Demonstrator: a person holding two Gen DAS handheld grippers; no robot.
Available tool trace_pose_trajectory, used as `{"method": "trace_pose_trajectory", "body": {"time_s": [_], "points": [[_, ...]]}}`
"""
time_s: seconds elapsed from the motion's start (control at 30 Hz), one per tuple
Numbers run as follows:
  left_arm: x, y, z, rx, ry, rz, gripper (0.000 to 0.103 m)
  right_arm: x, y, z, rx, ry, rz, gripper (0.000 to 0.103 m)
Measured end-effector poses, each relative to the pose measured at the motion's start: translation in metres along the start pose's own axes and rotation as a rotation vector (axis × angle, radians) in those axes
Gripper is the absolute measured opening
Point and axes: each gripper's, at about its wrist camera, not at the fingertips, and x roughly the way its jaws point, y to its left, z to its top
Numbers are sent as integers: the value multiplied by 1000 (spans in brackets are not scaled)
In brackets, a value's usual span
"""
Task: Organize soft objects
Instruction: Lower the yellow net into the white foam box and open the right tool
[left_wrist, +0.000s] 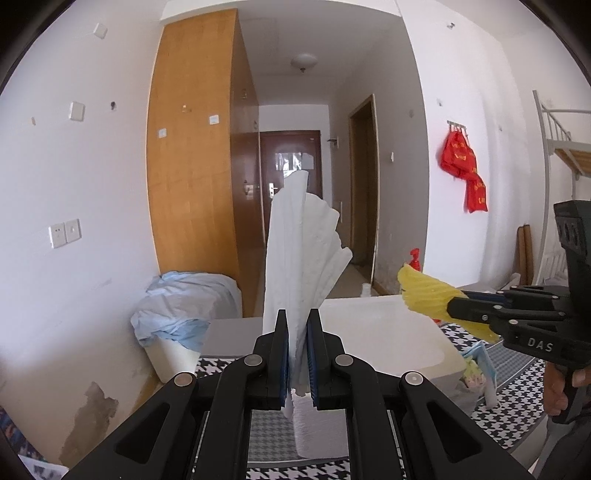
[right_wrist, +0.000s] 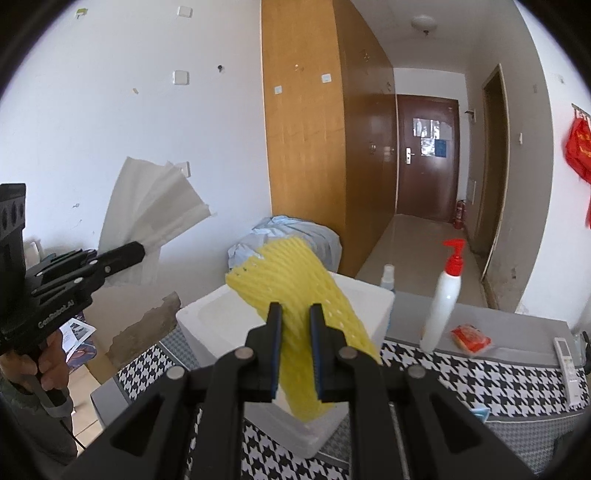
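Note:
My left gripper (left_wrist: 297, 325) is shut on a wad of white tissue paper (left_wrist: 303, 254), which fans upward above the jaws; the gripper also shows in the right wrist view (right_wrist: 142, 251), with the tissue (right_wrist: 155, 210) sticking up. My right gripper (right_wrist: 294, 314) is shut on a yellow foam net sleeve (right_wrist: 291, 273) and holds it above the white foam box (right_wrist: 207, 325). In the left wrist view the right gripper (left_wrist: 448, 304) holds the sleeve (left_wrist: 424, 291) over the box (left_wrist: 388, 332).
A houndstooth cloth (right_wrist: 461, 384) covers the table. On it stand a white pump bottle with red top (right_wrist: 445, 295), a small spray bottle (right_wrist: 388, 277), an orange packet (right_wrist: 471, 338) and a remote (right_wrist: 567, 358). A bin with a blue bag (left_wrist: 181, 310) stands by the wardrobe (left_wrist: 195, 166).

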Motion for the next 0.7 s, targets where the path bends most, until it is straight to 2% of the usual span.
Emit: {"method": "trace_pose_trajectory", "body": {"time_s": [0.3,0.47,0.57,0.63,0.67,0.7], "points": [[7,14,0,-15,5,11,9,28,8,9,1,31,7,17],[10,19,0,-18,13,11,9,42,9,13,7,63,-5,21],[10,20,1,-20,16,10,9,45,12,14,9,68,-3,38],[10,22,1,-24,20,12,9,45,14,13,9,60,5,57],[10,23,1,-25,23,10,9,45,15,13,9,60,0,60],[10,23,1,-25,25,11,9,45,15,13,9,62,-6,69]]}}
